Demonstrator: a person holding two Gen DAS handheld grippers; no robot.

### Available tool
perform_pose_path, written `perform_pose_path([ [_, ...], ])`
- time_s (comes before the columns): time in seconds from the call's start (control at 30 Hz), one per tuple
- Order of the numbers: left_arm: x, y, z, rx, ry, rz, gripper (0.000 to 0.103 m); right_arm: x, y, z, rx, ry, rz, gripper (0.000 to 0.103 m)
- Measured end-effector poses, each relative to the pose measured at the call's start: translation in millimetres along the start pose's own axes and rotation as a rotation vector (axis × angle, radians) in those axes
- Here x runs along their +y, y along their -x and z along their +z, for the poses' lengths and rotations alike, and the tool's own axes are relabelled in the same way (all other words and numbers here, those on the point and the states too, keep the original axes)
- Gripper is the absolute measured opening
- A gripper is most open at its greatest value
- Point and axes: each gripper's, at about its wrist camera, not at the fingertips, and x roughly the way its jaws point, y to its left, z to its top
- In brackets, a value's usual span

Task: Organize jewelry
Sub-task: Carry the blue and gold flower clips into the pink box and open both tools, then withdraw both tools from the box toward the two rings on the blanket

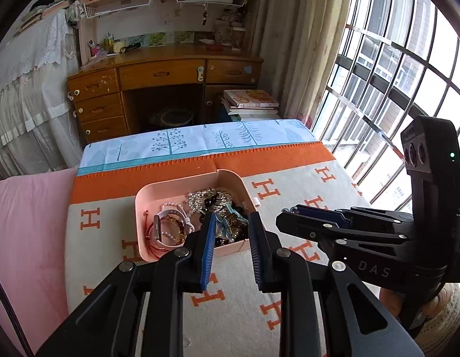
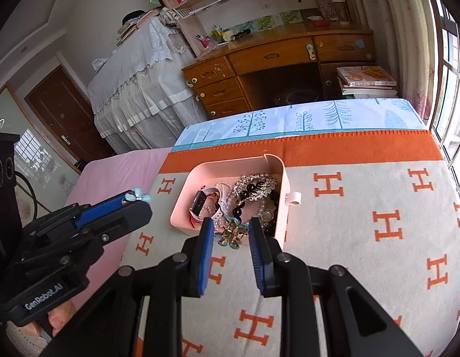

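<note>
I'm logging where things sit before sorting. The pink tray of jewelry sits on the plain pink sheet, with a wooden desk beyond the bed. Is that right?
Not quite. The pink tray sits on the grey blanket with orange H letters, not on the plain pink sheet, which lies beside the blanket. The right wrist view shows this. The wooden desk does stand beyond the bed.

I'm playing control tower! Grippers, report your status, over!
Left fingers shut on blue flower piece. Right fingers shut on gold-blue flower piece. Pink jewelry tray ahead, path clear.
</note>
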Motion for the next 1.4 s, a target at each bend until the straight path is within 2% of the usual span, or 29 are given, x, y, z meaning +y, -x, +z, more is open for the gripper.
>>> perform_pose_path([
  [0.1, 14, -23, -1, 0.041, 0.045, 0.000, 0.020, -4, -14, 3, 0.010, -0.016, 0.021, 0.024],
  [0.23, 33, -54, -5, 0.104, 0.116, -0.012, 0.020, -12, -39, 5, 0.068, -0.050, 0.045, 0.024],
  [0.33, 42, -71, -9, 0.120, 0.150, -0.028, 0.020, -14, -53, 6, 0.086, -0.063, 0.043, 0.025],
  [0.4, 46, -79, -11, 0.123, 0.175, -0.038, 0.027, -17, -59, 7, 0.089, -0.077, 0.041, 0.025],
  [0.43, 49, -83, -12, 0.125, 0.192, -0.039, 0.037, -18, -61, 7, 0.085, -0.078, 0.038, 0.025],
  [0.47, 52, -86, -13, 0.123, 0.206, -0.036, 0.051, -19, -63, 8, 0.083, -0.078, 0.031, 0.025],
  [0.53, 56, -87, -15, 0.111, 0.227, -0.017, 0.063, -20, -65, 7, 0.075, -0.076, 0.018, 0.025],
  [0.83, 69, -54, -26, 0.063, 0.212, -0.003, 0.064, -17, -44, -2, 0.014, 0.002, -0.025, 0.025],
  [1.13, 73, -22, -71, 0.002, 0.211, -0.001, 0.064, -9, -7, -37, -0.091, 0.106, -0.048, 0.025],
  [1.4, 51, 0, -93, -0.063, 0.188, -0.050, 0.064, -7, 58, -45, -0.270, 0.164, -0.138, 0.025],
])
